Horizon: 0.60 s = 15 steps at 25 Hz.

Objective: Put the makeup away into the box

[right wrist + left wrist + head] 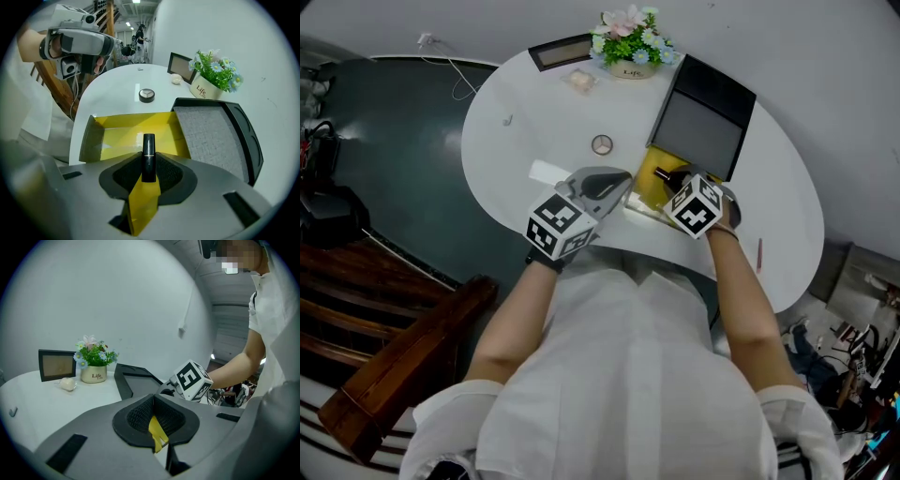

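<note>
One yellow box sits open at the table's near edge, its grey-lined black lid tipped back toward the far edge and only yellow lining showing inside. The right gripper is clamped on an upright black lipstick over the box's opening. The left gripper hangs beside the box, jaws together.

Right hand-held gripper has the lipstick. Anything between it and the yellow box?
Nothing visible. The lipstick, clamped in the right hand-held gripper, points straight into the open yellow box. Its lid is swung back to one side, and the left hand-held gripper is off beside the box.
</note>
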Tool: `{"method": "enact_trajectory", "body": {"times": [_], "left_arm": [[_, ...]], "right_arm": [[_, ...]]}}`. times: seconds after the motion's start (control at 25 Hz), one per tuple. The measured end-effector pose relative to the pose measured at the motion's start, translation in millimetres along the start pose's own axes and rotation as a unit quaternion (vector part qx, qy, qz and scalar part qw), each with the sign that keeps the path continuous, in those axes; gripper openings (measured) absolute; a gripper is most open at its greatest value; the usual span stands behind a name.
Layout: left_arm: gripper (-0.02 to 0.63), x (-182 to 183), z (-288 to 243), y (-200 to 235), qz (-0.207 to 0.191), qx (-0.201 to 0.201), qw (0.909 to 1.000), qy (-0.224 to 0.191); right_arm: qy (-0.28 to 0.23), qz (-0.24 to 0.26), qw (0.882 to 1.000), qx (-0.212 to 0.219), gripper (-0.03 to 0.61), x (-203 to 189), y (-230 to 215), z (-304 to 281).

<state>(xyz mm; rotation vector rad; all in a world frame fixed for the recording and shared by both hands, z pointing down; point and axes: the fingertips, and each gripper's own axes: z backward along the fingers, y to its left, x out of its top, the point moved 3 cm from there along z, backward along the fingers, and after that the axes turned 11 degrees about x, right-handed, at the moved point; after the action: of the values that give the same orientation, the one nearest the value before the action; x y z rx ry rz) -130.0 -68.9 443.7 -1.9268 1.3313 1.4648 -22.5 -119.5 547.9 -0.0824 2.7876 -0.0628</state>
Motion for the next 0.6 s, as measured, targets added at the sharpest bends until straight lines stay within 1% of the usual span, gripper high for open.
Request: {"method": "enact_trajectory", "body": {"times": [0.28,0.6], "left_arm": [[0.018,0.2,6.7,11.6,0.0,0.0,1.0,0.0],[0.017,2.1,3.2,12.8,-0.005,-0.01,0.9999,0.002]], "right_arm": [[0.006,-0.006,1.0,0.01,0.084,3.9,0.9,-12.2],[-0.011,-0.019,1.0,0.0,0.094,8.7,-1.6,-7.7]]}}
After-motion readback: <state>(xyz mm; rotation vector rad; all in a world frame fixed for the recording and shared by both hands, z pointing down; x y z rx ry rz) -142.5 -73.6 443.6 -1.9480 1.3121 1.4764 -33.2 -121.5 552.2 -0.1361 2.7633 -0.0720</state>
